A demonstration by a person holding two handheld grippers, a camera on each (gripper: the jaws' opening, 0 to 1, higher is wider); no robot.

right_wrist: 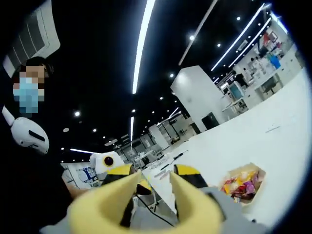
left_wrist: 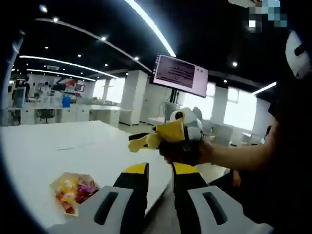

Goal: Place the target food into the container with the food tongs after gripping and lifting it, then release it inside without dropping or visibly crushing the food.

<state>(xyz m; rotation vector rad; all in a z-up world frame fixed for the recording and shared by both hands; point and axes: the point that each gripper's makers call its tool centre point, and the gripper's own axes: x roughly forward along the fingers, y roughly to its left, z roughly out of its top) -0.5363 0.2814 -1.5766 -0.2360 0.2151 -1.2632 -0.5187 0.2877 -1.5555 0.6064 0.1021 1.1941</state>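
in the left gripper view, the left tool [left_wrist: 159, 170] rises from the bottom edge with its two yellow-and-black jaws apart and nothing between them; it is released. the tool sits over the near edge of a white desk [left_wrist: 58, 141]. on the desk, to the left of the jaws, lies a clear container [left_wrist: 73, 191] holding mixed yellow, orange, red and pink food pieces; the individual pieces are too small to tell apart. the container is near the left jaw but not touching it.

beyond the jaws in the same view, the right tool [left_wrist: 141, 141] comes in from the right, held by a person's hand [left_wrist: 187, 151]. its yellow tips point left, above the desk edge. a monitor [left_wrist: 180, 75] hangs from the ceiling behind it.

in the right gripper view, the right tool [right_wrist: 155, 176] shows its two yellow-tipped jaws with a clear gap between them and nothing gripped; it is released. the container [right_wrist: 242, 183] appears to the right of the jaws, resting on the white desk [right_wrist: 273, 141], near the right jaw and apart from it. the left tool [right_wrist: 108, 163] shows to the left of the jaws. food tongs cannot be identified in either view.
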